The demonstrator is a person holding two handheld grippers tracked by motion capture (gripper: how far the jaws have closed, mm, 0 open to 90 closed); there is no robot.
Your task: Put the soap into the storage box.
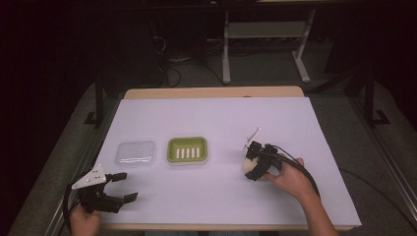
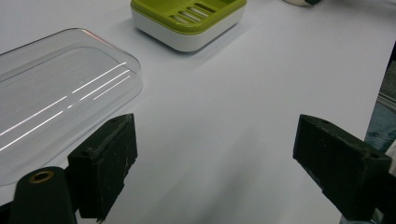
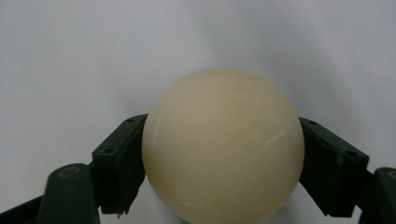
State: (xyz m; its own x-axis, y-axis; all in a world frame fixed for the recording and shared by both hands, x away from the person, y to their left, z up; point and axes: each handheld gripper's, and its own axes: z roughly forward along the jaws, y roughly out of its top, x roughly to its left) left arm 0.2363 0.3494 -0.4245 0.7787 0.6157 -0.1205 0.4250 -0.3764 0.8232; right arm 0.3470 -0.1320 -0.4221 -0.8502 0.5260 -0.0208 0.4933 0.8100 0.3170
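A cream round soap [image 3: 223, 144] sits between the two jaws of my right gripper [image 3: 222, 161], which press its sides. From above, the soap [image 1: 251, 168] lies on the white sheet at the right, under my right gripper [image 1: 256, 163]. A green slotted soap dish [image 1: 187, 150] stands mid-table, seen too as the soap dish [image 2: 189, 18]. Left of it lies a clear plastic lid [image 1: 135, 153], close ahead of my left gripper [image 2: 215, 170] as the lid [image 2: 56, 88]. My left gripper [image 1: 126, 187] is open over bare sheet at the front left.
The white sheet [image 1: 211, 118] covers most of the wooden table, whose far edge [image 1: 211, 92] shows bare. Table legs and cables stand on the dark floor beyond. A person's hands hold both grippers from the near edge.
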